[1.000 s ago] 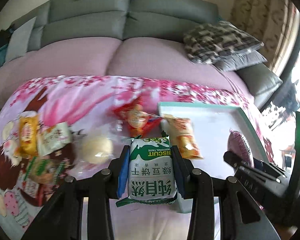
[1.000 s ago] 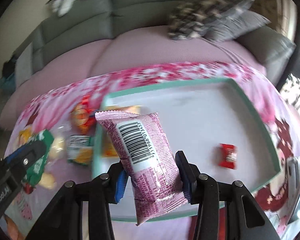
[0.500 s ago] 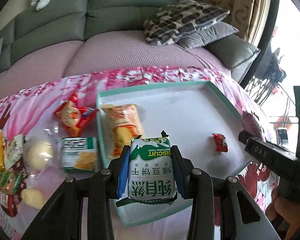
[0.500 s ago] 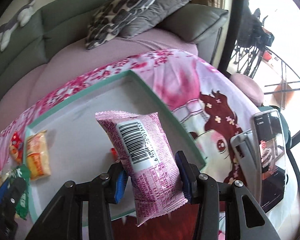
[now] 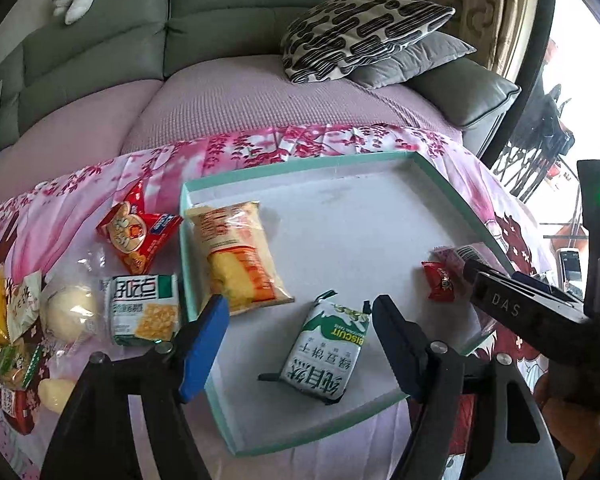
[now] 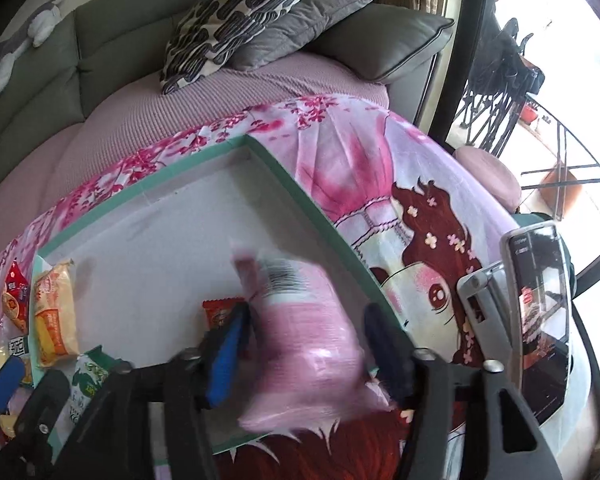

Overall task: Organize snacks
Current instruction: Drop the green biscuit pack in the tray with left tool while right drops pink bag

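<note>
A teal-rimmed white tray (image 5: 448,188) lies on the pink cloth; its rim also shows in the right wrist view (image 6: 300,196). My left gripper (image 5: 300,320) is open, and the green-and-white biscuit pack (image 5: 326,354) lies loose in the tray between its jaws. An orange pack (image 5: 236,256) and a small red candy (image 5: 440,286) lie in the tray too. My right gripper (image 6: 304,332) is open; the pink snack pack (image 6: 300,340) is blurred between its jaws, over the tray's near right edge.
Left of the tray lie a red pack (image 5: 136,232), a cracker pack (image 5: 144,308), a round bun (image 5: 70,312) and several more snacks. A sofa with cushions (image 5: 360,36) stands behind. A phone on a stand (image 6: 540,312) is at the right.
Both grippers have opened. The green biscuit pack has dropped into the tray. The pink pack is loose and blurred between the right jaws.
</note>
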